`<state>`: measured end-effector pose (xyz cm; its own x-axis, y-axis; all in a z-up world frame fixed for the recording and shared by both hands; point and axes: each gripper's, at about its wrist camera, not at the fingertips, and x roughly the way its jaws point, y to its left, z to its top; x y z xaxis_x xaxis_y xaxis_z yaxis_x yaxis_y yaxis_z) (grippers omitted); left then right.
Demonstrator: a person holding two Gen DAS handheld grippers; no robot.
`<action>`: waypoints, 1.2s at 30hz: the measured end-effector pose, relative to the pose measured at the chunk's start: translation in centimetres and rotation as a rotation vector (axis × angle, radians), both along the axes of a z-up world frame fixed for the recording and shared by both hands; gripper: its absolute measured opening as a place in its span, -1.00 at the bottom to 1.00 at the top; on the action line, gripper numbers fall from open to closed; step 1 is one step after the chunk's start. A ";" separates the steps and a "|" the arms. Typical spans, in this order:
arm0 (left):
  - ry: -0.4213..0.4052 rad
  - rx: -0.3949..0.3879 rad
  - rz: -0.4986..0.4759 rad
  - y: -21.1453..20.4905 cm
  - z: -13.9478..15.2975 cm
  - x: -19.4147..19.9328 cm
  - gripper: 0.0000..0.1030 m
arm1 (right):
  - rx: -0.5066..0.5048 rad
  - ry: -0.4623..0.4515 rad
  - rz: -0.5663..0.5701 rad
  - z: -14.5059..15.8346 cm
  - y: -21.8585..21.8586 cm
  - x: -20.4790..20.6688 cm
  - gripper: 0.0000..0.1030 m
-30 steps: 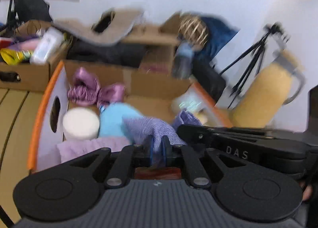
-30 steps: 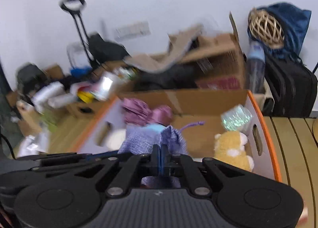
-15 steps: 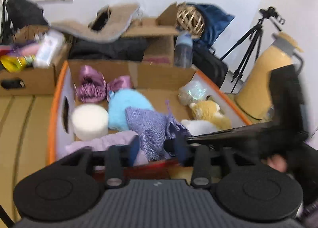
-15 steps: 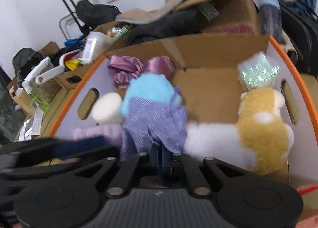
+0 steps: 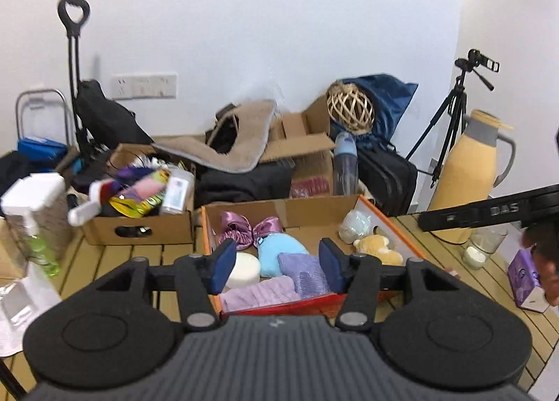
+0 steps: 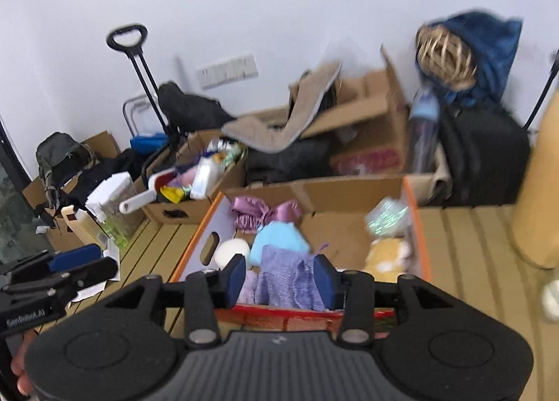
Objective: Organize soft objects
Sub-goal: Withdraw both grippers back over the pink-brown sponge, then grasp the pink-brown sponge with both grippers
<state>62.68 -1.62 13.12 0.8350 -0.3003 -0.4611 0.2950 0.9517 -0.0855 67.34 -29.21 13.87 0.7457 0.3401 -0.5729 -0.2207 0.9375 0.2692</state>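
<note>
Left wrist view: my left gripper (image 5: 275, 268) and right gripper (image 6: 279, 282) have just been opening, both empty, because the lilac knitted cloth (image 5: 304, 274) now lies released in the cardboard box (image 5: 314, 206) beside the blue plush (image 5: 279, 255), sorted with other softs.

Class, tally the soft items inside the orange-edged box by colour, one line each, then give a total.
Purple or lilac: 3 (satin bow, folded cloth, fluffy towel)
Light blue: 1 (plush)
White: 1 (round sponge)
Yellow: 1 (plush toy)
Iridescent: 1 (bundle)
Total: 7
</note>
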 end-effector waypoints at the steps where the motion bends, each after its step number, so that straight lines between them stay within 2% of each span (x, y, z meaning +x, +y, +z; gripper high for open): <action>1: -0.009 0.004 0.002 -0.1 0.2 -0.8 0.14 | 0.000 -0.014 0.000 0.5 -0.3 -1.2 -0.13; 3: -0.025 0.025 0.014 -0.2 0.2 -2.9 0.15 | 0.004 -0.046 0.004 0.7 -0.9 -3.7 -0.03; 6: -0.074 0.048 0.037 -0.2 -0.9 -7.6 0.20 | -0.032 -0.126 0.001 0.1 -1.1 -9.0 -0.02; 7: -0.098 0.047 0.034 -0.1 -1.5 -9.6 0.31 | -0.052 -0.168 0.000 -0.5 -1.0 -11.3 0.01; 9: -0.134 0.040 0.046 0.1 -2.9 -13.2 0.37 | -0.085 -0.230 -0.002 -1.9 -0.6 -15.2 0.08; 12: -0.159 0.050 0.072 0.1 -6.2 -18.9 0.58 | -0.145 -0.311 0.001 -4.8 0.0 -21.6 0.15; 13: -0.154 0.061 0.079 0.1 -7.4 -20.4 0.65 | -0.162 -0.330 -0.002 -5.9 0.1 -23.5 0.25; 16: -0.115 0.088 0.117 -0.1 -10.8 -24.7 0.65 | -0.188 -0.352 -0.013 -9.1 0.3 -28.9 0.35; 20: -0.071 0.042 0.098 0.4 -12.7 -29.0 0.66 | -0.122 -0.338 -0.046 -12.9 -0.3 -34.5 0.47; 23: -0.088 0.067 0.078 -0.2 -12.4 -29.8 0.66 | -0.149 -0.292 -0.052 -14.8 -0.4 -35.5 0.50; 25: -0.104 0.059 0.078 -0.4 -12.0 -29.8 0.66 | -0.173 -0.298 -0.080 -15.0 -0.5 -35.8 0.49; 29: -0.102 0.040 0.062 -1.5 -12.1 -28.8 0.65 | -0.133 -0.317 -0.092 -15.0 -1.3 -35.2 0.47; 32: -0.104 0.020 0.022 -3.0 -12.0 -26.7 0.63 | -0.143 -0.324 -0.106 -15.0 -2.2 -33.4 0.47; 36: -0.122 0.000 -0.032 -7.2 -11.7 -21.4 0.58 | -0.171 -0.361 -0.129 -14.6 -4.9 -28.6 0.44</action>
<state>41.26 -8.78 1.42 0.8748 -0.3274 -0.3572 0.3333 0.9417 -0.0468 38.74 -34.08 -0.74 0.9392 0.1530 -0.3075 -0.1498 0.9881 0.0340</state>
